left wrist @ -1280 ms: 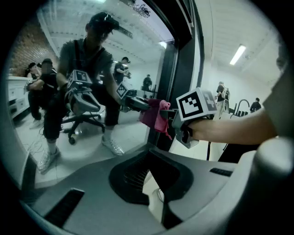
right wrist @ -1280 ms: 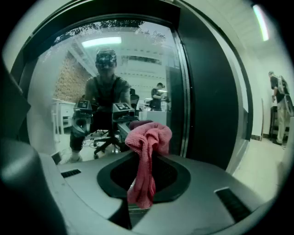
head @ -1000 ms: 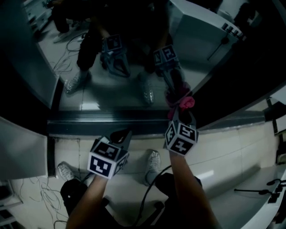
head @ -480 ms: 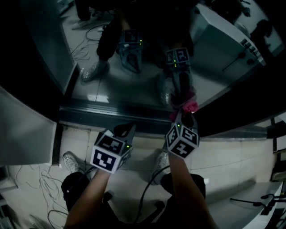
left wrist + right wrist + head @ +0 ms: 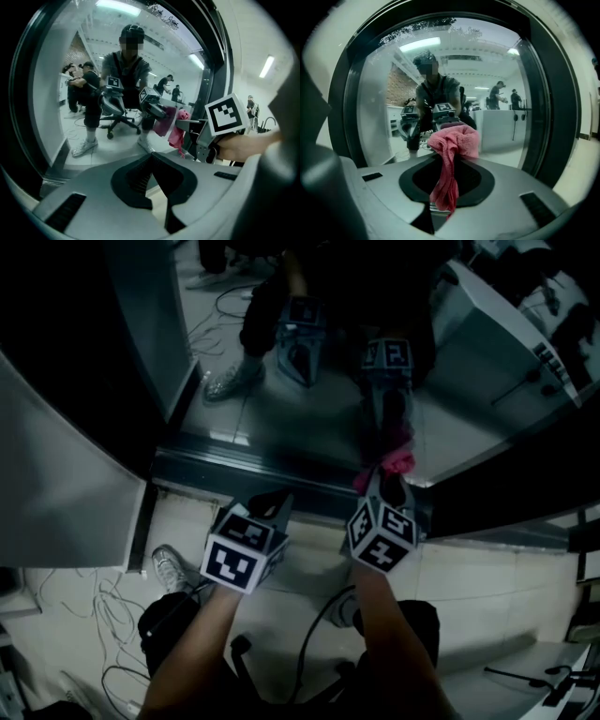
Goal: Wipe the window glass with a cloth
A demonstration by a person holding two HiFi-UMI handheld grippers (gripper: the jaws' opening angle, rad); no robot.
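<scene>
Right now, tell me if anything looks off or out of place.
Nothing stands out. The right gripper holds the pink cloth at the window glass; the left gripper is shut and empty.

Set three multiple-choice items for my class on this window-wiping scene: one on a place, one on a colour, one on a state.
1. Where is the cloth?
A. On the floor
B. In the right gripper
C. On a chair

2. What colour is the cloth?
A. Pink
B. Blue
C. White

3. What state is the left gripper in?
A. Shut on a spray bottle
B. Shut on a second cloth
C. Empty

Answers:
1 B: the right gripper view shows its jaws shut on the cloth.
2 A: the cloth is pink in all three views.
3 C: the left gripper view shows its jaws together with nothing between them.
</scene>
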